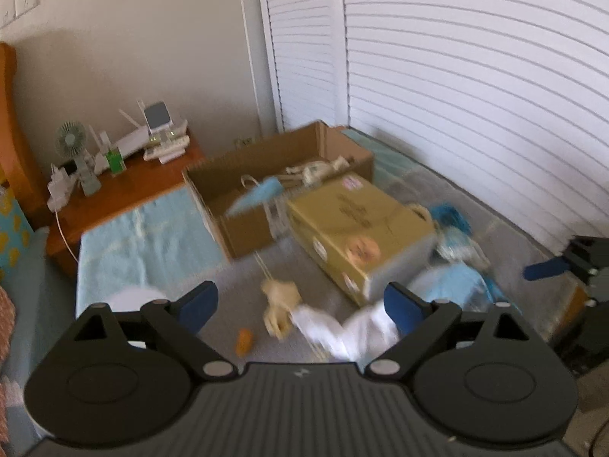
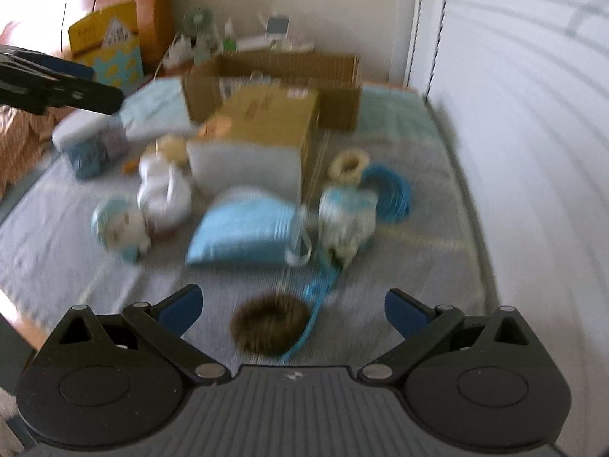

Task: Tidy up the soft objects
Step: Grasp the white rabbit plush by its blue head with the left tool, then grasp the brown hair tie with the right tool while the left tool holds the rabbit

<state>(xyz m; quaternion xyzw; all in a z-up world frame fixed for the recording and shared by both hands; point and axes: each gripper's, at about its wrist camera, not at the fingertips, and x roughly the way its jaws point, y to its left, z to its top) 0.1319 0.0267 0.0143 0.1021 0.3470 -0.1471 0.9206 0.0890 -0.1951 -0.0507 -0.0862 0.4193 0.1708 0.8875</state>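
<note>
1. while the open cardboard box at the back of the bed already holds a few pale items and a light blue piece sticking up over its near wall, most of the soft things lie outside it, so i judge the tidying well short of halfway.
2. in front of that box lies a closed yellow-brown carton, touching its near wall.
3. nearer than the open box, on the grey bedspread, lie a white plush toy, a small blue-capped doll, a light blue cushion, a pale blue-and-white plush, a cream ring, a blue coil and a brown fuzzy ring.
4. the left gripper has its jaws spread wide with nothing pressed between them; a white soft piece lies beneath, on the near side of the box.
5. the right gripper is likewise released and empty, hovering over the brown fuzzy ring, the item farthest from the box.
6. what is left, by my reading: nearly every loose plush has yet to go into the box. both views are blurred, so finer detail is uncertain.
</note>
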